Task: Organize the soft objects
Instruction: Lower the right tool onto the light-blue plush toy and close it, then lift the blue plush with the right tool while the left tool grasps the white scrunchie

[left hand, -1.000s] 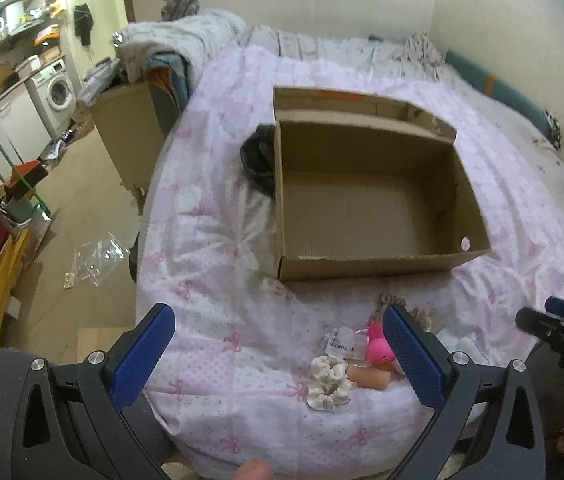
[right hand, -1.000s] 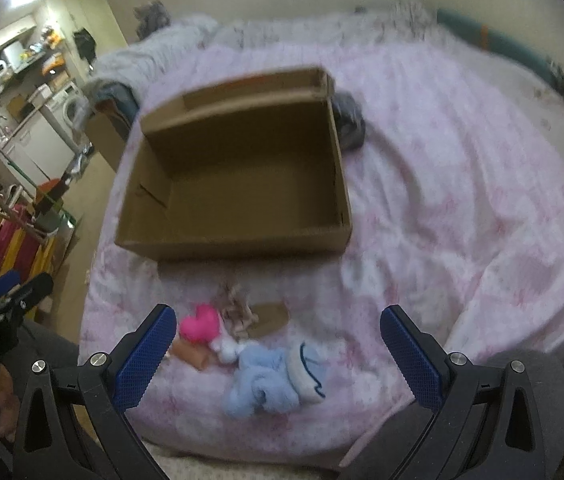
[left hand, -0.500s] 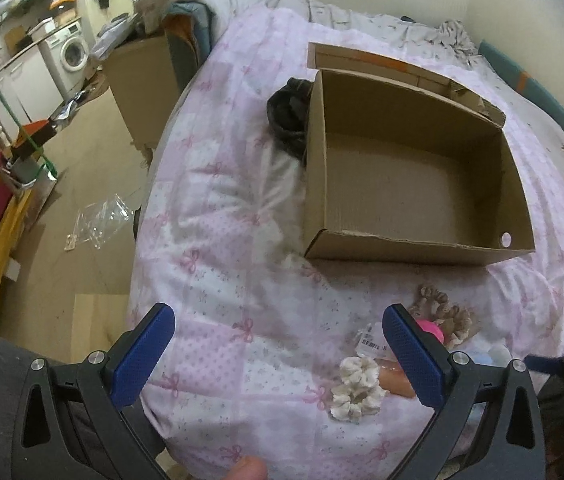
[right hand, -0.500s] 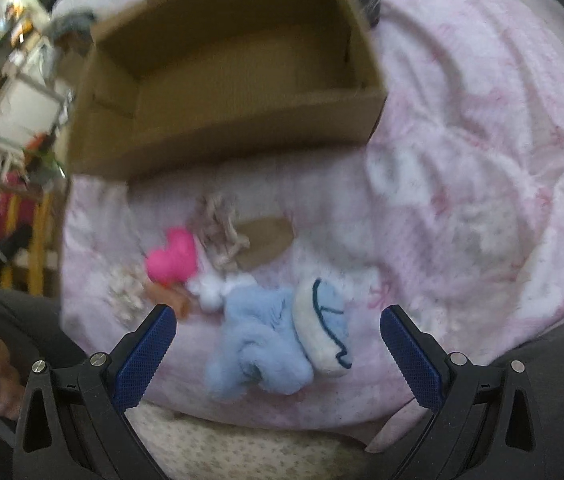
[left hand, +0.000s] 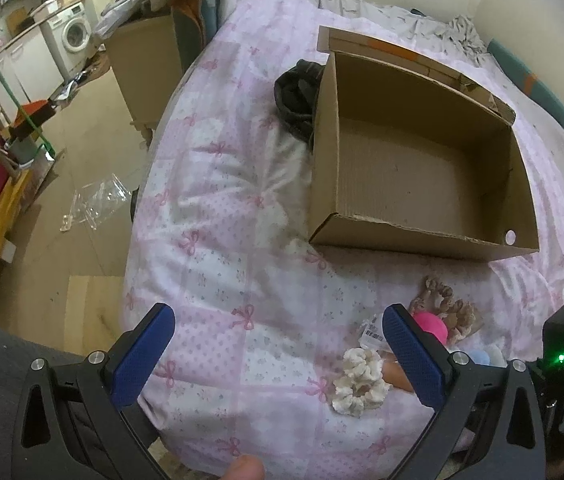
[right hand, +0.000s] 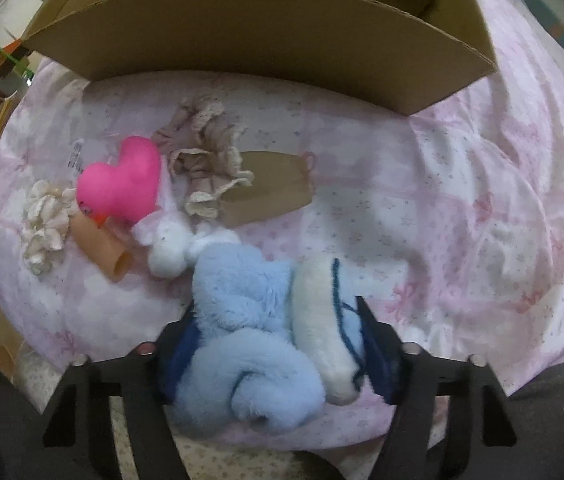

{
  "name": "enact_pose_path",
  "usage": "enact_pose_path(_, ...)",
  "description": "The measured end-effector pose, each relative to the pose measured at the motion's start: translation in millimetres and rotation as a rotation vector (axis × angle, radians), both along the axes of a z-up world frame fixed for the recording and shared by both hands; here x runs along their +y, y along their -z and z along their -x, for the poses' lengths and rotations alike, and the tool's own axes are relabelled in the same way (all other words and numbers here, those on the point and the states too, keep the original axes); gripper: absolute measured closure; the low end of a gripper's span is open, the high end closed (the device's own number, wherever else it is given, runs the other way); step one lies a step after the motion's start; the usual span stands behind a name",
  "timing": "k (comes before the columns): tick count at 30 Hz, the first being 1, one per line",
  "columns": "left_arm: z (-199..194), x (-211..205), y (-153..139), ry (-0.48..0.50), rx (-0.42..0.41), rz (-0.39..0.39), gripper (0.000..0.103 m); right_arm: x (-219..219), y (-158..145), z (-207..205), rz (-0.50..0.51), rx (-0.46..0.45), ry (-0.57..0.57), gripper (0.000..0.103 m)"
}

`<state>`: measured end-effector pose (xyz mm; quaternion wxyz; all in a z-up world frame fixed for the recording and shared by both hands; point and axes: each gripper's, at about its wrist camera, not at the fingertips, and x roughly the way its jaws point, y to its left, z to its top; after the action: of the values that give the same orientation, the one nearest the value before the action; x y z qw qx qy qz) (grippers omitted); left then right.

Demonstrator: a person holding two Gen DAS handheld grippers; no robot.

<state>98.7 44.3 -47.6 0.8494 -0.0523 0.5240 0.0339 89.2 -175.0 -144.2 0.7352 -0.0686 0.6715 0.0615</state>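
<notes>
Cardboard box [left hand: 422, 168] sits open on the pink bed quilt [left hand: 221, 272], with nothing inside it that I can see. A dark bundle of cloth [left hand: 296, 98] lies against its far left wall, partly hidden by the cardboard.

Near the bed's front edge the soft things lie in a loose cluster: a cream scrunchie [right hand: 43, 220], a pink heart plush [right hand: 121, 188], a beige frilly scrunchie [right hand: 203, 168], a small white plush [right hand: 169, 246] and a fluffy blue plush [right hand: 241, 340] with a cream part edged in dark blue. A tan tube-like piece [right hand: 101, 248] pokes out from under the heart; what it is I can't make out.

The right gripper [right hand: 277, 352] points down over the blue plush, its fingers [right hand: 378, 356] having just been closing, and now they sit snug against both sides of it, the pads half buried in fluff. The left gripper [left hand: 277, 356] hangs above the quilt with its fingers [left hand: 143, 356] spread wide, holding nothing; one finger covers part of the cluster.
</notes>
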Motion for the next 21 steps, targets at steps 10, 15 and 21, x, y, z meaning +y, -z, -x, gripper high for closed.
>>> enact_pose_path(10,2,1,-4,-0.004,-0.019,-0.001,0.000,-2,-22,11,-0.016,-0.019,0.001,0.057)
enact_pose_path(15,1,2,-3,-0.020,-0.008,-0.005,0.000,-18,-66,12,-0.050,-0.072,-0.043,0.057)
enact_pose_path(21,2,1,-1,-0.020,0.002,-0.022,0.000,-35,-113,4,-0.154,-0.180,0.011,0.057)
